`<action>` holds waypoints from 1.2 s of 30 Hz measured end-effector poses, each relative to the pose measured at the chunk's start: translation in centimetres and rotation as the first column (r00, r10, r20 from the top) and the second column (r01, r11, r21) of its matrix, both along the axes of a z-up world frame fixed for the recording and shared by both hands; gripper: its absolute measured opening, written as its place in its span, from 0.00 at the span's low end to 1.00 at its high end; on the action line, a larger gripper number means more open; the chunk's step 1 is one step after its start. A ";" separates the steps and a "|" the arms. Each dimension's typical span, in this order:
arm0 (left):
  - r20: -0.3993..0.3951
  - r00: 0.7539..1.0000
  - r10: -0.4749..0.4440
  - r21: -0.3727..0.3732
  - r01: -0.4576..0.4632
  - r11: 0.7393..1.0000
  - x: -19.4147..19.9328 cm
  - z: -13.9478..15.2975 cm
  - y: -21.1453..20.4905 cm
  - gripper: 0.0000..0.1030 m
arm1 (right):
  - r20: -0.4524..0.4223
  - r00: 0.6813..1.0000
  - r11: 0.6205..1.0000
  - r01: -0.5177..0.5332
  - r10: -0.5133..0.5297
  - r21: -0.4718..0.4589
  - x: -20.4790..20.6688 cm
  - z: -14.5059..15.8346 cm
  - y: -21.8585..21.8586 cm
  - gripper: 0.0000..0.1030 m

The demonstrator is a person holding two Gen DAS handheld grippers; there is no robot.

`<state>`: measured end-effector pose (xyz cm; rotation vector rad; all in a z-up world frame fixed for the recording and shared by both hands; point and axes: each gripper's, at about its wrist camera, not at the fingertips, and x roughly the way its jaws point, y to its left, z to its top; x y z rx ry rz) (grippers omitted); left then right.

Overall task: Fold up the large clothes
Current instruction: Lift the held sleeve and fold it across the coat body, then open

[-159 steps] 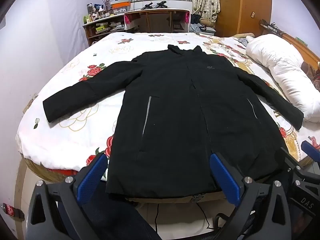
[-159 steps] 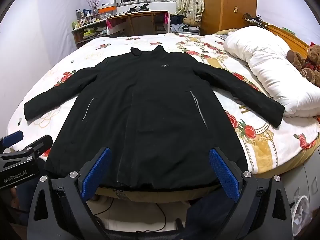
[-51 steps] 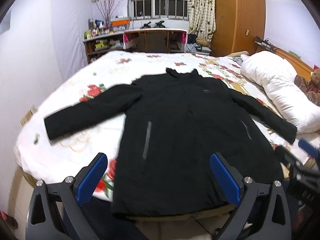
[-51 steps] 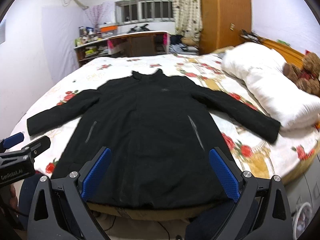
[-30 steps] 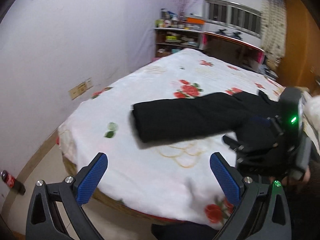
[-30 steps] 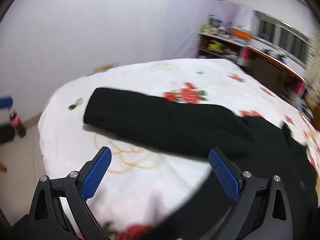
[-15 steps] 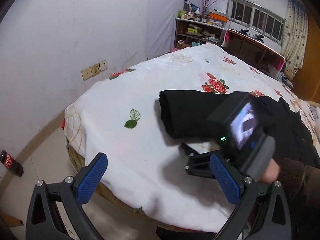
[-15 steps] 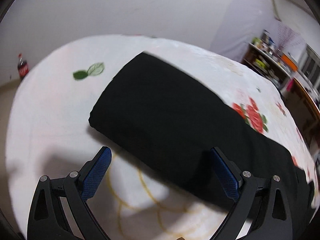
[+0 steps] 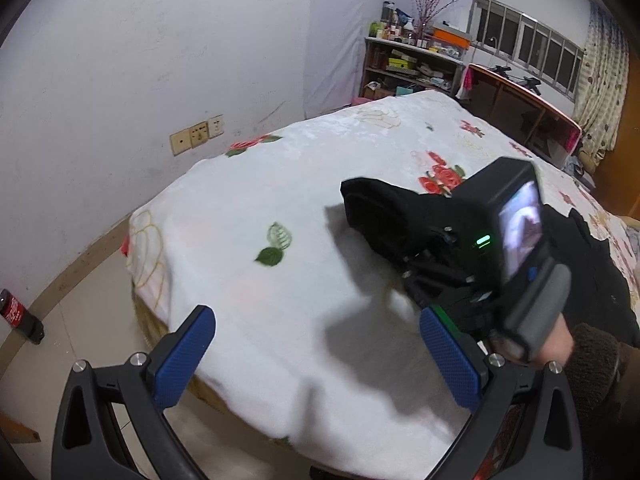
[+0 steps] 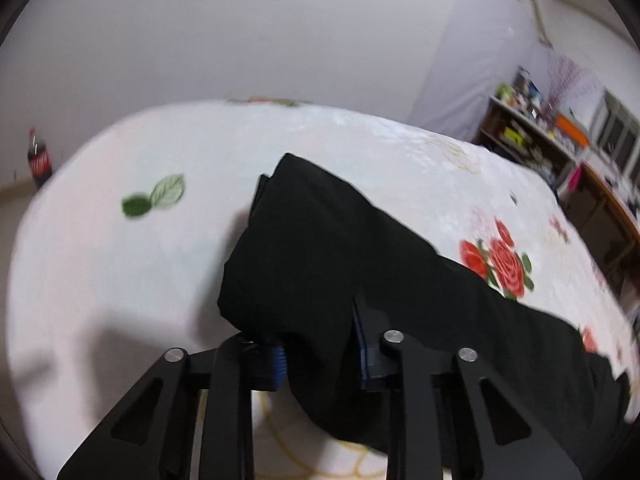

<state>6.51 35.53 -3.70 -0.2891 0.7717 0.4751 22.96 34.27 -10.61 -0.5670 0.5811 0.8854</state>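
A black coat lies on the bed (image 9: 248,184), its sleeve (image 10: 320,248) stretched toward the bed's corner. My right gripper (image 10: 322,354) is closing on the sleeve near the cuff, with the black fabric bunched between its blue pads (image 10: 280,360). In the left wrist view the sleeve end (image 9: 376,208) lifts slightly where the right gripper (image 9: 416,268), held by a hand in a brown sleeve, grips it. My left gripper (image 9: 316,356) hangs open over the white bedspread near the bed's corner, with nothing between its fingers, left of the sleeve.
The bedspread has red roses (image 10: 500,264) and a green leaf print (image 9: 274,248). A cola bottle (image 9: 16,314) stands on the floor by the wall. Wall sockets (image 9: 198,136) sit left of the bed. A cluttered shelf (image 9: 416,64) and a desk (image 9: 520,112) stand behind.
Both grippers swung from the coat's hem to the left sleeve. The right gripper, open half a second ago, has come down and closed on the sleeve near the cuff, lifting it a little.
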 end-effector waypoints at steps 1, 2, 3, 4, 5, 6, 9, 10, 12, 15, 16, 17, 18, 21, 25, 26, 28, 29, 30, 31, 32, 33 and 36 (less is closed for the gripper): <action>0.001 1.000 -0.010 0.002 0.010 1.000 0.4 0.1 -0.2 1.00 | -0.010 1.000 0.999 0.017 -0.016 0.028 0.2 0.9 -0.7 0.24; 0.006 1.000 -0.022 0.001 0.022 1.000 0.8 0.1 -0.4 1.00 | -0.010 0.999 0.998 0.035 -0.035 0.051 -0.3 1.8 -1.6 0.24; 0.009 0.999 -0.031 0.007 0.031 0.999 1.5 0.2 -0.7 1.00 | -0.014 0.999 0.996 0.051 -0.050 0.071 0.0 2.7 -2.3 0.24; 0.012 0.999 -0.044 0.014 0.043 0.999 2.1 0.3 -1.1 1.00 | -0.022 0.998 0.993 0.067 -0.066 0.093 0.3 3.5 -3.1 0.24; 0.023 0.998 -0.060 0.017 0.060 0.998 2.9 0.4 -1.6 1.00 | -0.031 0.996 0.988 0.092 -0.089 0.122 0.8 4.6 -4.1 0.24; 0.032 0.997 -0.069 0.016 0.068 0.998 3.6 0.6 -1.9 1.00 | -0.040 0.993 0.981 0.120 -0.115 0.152 1.4 5.8 -5.3 0.24; 0.076 0.992 -0.103 0.008 0.103 0.995 5.9 1.4 -3.3 1.00 | -0.040 0.980 0.957 0.197 -0.194 0.214 2.8 8.6 -8.7 0.22; 0.085 0.990 -0.114 0.007 0.114 0.993 6.6 1.7 -3.7 1.00 | -0.041 0.976 0.948 0.219 -0.215 0.231 3.4 9.4 -9.7 0.22; 0.115 0.982 -0.148 0.001 0.148 0.989 8.2 2.3 -4.9 1.00 | -0.038 0.962 0.926 0.270 -0.270 0.264 4.4 11.1 -12.3 0.21; 0.139 0.971 -0.195 0.018 0.194 0.981 10.1 3.0 -6.7 1.00 | -0.039 0.943 0.899 0.327 -0.330 0.293 5.4 12.7 -15.4 0.20; 0.146 0.967 -0.208 0.020 0.207 0.978 10.7 3.1 -7.2 1.00 | -0.044 0.939 0.892 0.339 -0.342 0.300 5.5 13.0 -16.0 0.20; 0.153 0.963 -0.220 0.023 0.219 0.975 11.3 3.2 -7.7 1.00 | -0.055 0.930 0.879 0.361 -0.363 0.313 5.9 13.5 -17.3 0.20; 0.160 0.957 -0.241 0.026 0.239 0.971 11.8 3.3 -8.3 1.00 | -0.057 0.925 0.870 0.374 -0.376 0.321 5.9 13.8 -18.1 0.20; 0.155 0.947 -0.281 0.030 0.280 0.960 13.5 3.3 -9.9 1.00 | -0.051 0.903 0.841 0.416 -0.426 0.345 6.3 15.1 -21.0 0.19; 0.188 0.937 -0.295 -0.017 0.304 0.953 15.4 3.3 -11.3 1.00 | -0.061 0.865 0.785 0.479 -0.498 0.392 7.1 16.9 -24.9 0.19; 0.191 0.934 -0.303 -0.023 0.313 0.949 15.8 3.3 -11.8 1.00 | -0.065 0.852 0.766 0.499 -0.520 0.406 7.6 17.4 -26.1 0.19; 0.195 0.925 -0.326 -0.054 0.342 0.938 17.1 3.3 -12.8 1.00 | -0.074 0.823 0.729 0.537 -0.564 0.424 8.2 17.8 -28.5 0.19; 0.194 0.924 -0.330 -0.065 0.348 0.935 17.6 3.2 -13.2 1.00 | -0.088 0.809 0.709 0.557 -0.581 0.432 8.6 18.1 -29.9 0.19; 0.193 0.922 -0.335 -0.061 0.352 0.934 18.2 3.2 -13.8 1.00 | -0.108 0.789 0.684 0.583 -0.604 0.438 9.1 18.0 -31.4 0.19; 0.188 0.918 -0.350 -0.047 0.364 0.930 18.9 3.2 -14.5 1.00 | -0.120 0.774 0.665 0.603 -0.622 0.441 9.3 17.9 -32.4 0.19; 0.180 0.915 -0.362 -0.042 0.375 0.926 19.3 3.2 -15.1 1.00 | -0.124 0.758 0.650 0.620 -0.640 0.440 9.4 17.8 -33.5 0.19; 0.168 0.913 -0.371 -0.047 0.383 0.922 20.0 3.1 -15.7 1.00 | -0.121 0.746 0.639 0.632 -0.655 0.439 9.5 17.8 -34.2 0.19; 0.129 0.913 -0.387 -0.080 0.399 0.914 21.9 2.4 -17.1 1.00 | -0.116 0.710 0.607 0.665 -0.695 0.436 9.7 17.5 -36.8 0.19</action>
